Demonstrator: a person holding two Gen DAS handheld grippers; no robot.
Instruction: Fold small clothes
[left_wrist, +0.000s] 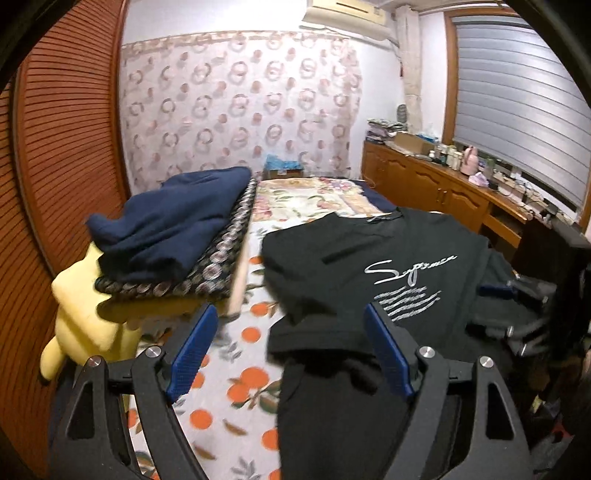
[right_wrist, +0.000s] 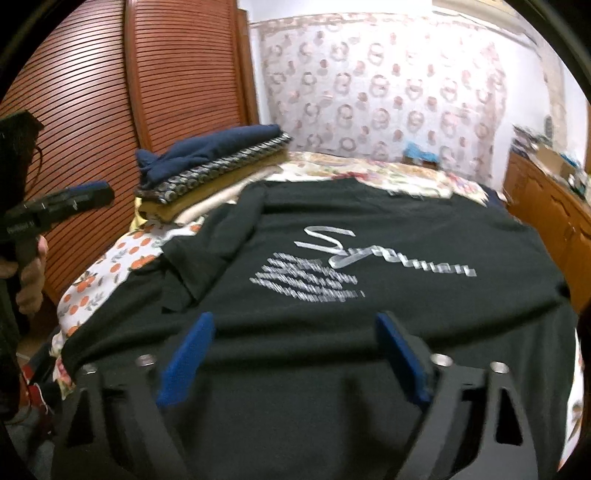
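Both wrist cameras sit low at the near edge of the bed (left_wrist: 236, 369), looking along it toward the curtained far wall (left_wrist: 240, 103), the left one near the bed's left side, the right one close over the black T-shirt (right_wrist: 332, 258), which both views share.

The T-shirt (right_wrist: 369, 258) lies spread on the bed (right_wrist: 110, 266), its collar toward the far wall. To its left a stack of folded clothes (left_wrist: 173, 236) sits on the bed beside the slatted doors (left_wrist: 66, 147), a cabinet (left_wrist: 436, 184) along the right
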